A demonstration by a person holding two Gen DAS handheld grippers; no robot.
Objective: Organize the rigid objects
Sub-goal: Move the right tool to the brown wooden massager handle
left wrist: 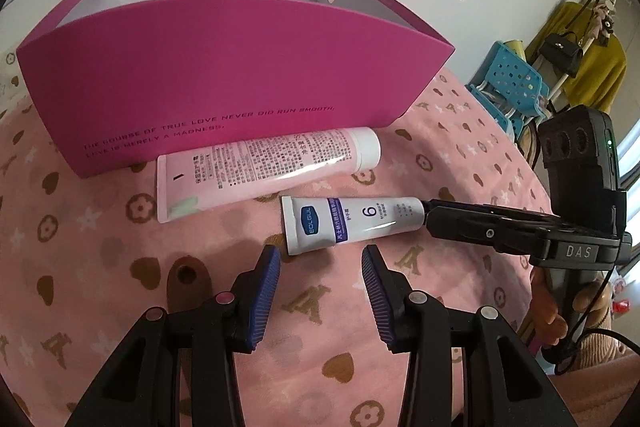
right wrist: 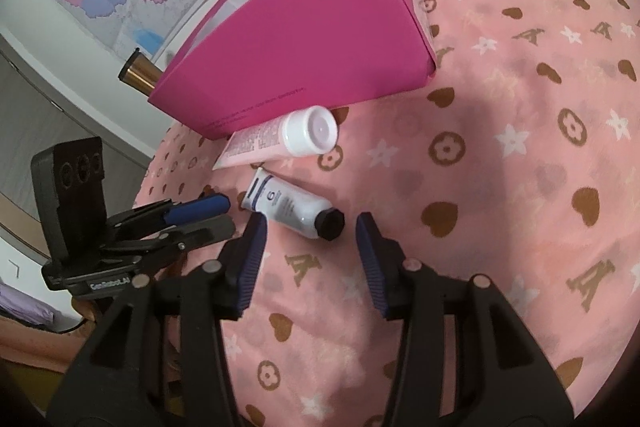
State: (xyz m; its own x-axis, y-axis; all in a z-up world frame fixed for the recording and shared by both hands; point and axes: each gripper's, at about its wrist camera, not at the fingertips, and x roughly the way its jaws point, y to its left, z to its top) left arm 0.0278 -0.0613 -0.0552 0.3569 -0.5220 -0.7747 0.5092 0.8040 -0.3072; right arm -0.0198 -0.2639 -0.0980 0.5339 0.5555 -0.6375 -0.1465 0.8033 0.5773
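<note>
Right gripper (right wrist: 310,227) lower centre, jaws part-open, empty, straddling small tube's (right wrist: 294,209) black cap; left gripper (left wrist: 322,259) jaws narrow, empty. Risk: cap slips, tube rolls on soft blanket (right wrist: 520,147), misses box (right wrist: 300,39).

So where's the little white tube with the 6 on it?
The small white tube lies on the pink blanket, just in front of the bigger pink tube and the magenta box, right ahead of both grippers.
</note>
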